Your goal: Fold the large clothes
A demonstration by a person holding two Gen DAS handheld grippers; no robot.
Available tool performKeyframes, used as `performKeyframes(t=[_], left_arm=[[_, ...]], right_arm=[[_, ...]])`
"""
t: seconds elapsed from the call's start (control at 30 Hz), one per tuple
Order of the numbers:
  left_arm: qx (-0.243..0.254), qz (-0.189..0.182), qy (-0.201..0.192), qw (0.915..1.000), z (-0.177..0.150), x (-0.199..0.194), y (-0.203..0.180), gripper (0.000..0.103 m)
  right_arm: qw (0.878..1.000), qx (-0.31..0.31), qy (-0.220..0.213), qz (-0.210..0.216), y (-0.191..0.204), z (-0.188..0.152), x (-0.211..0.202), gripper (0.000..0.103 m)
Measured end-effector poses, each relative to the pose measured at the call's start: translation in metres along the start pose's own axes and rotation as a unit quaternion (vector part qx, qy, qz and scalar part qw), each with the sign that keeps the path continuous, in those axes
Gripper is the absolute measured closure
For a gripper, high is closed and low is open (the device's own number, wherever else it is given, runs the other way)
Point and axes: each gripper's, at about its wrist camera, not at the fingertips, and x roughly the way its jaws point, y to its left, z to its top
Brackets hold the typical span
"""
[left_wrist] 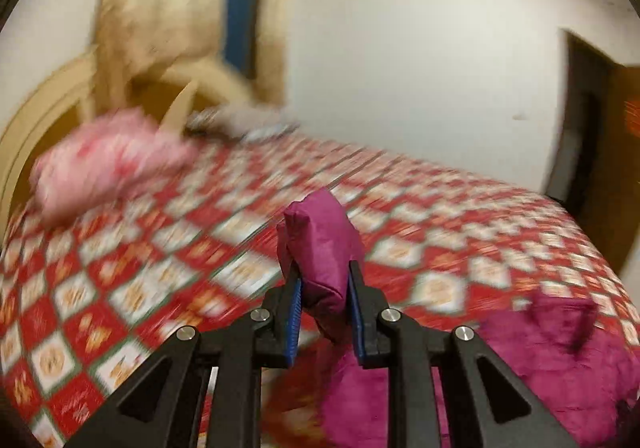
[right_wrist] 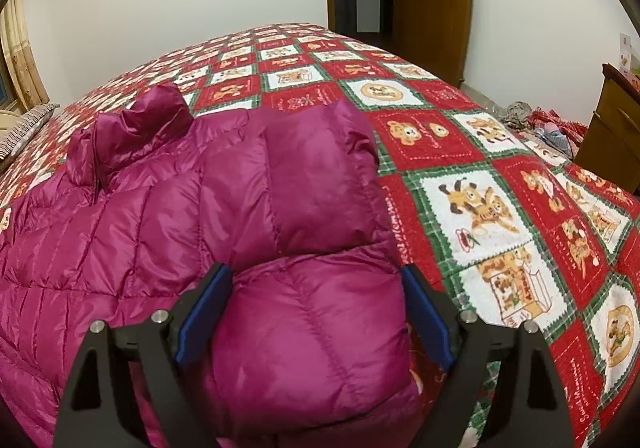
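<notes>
Looking through the left wrist cam first: left gripper [left_wrist: 325,280] is clamped on a bunched piece of the magenta jacket [left_wrist: 324,244], lifted above the bed [left_wrist: 120,280], blurry pink pillow [left_wrist: 108,160] beyond.

Right wrist cam: right gripper [right_wrist: 316,308] is spread wide around a folded-in sleeve, not pinching. Jacket lies flat on the bed, collar [right_wrist: 140,128] pointing away from the door [right_wrist: 436,0]. Puffy, light, slick shell, so I'd grab seams or edges. Quilt lettering too small to read; red ornament on the door.
</notes>
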Motion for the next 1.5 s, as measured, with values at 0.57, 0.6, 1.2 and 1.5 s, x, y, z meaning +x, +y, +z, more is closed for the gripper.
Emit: performKeyframes(t=[0.57,0.6,1.2,1.5], left_arm=[[0.206,-0.261,0.013,0.943,-0.093,-0.067,-0.266,0.082],[0.213,-0.263,0.018,0.9407,-0.1,-0.067,-0.274,0.082],[0.114,-0.273,0.088,0.9511,-0.101,-0.084,-0.161,0.023],[0.027,-0.156,0.134,0.9782,-0.107,-0.059,-0.046,0.023]], right_arm=[[1.0,0.005,-0.006,0.008,-0.001,-0.002,-0.001,0.015],[1.0,0.005,-0.006,0.008,0.0,-0.002,-0.001,0.015],[1.0,0.015,-0.023,0.015,-0.001,0.0,-0.015,0.018],[0.985,-0.026,-0.029,0.166,0.094,0.013,-0.058,0.02]])
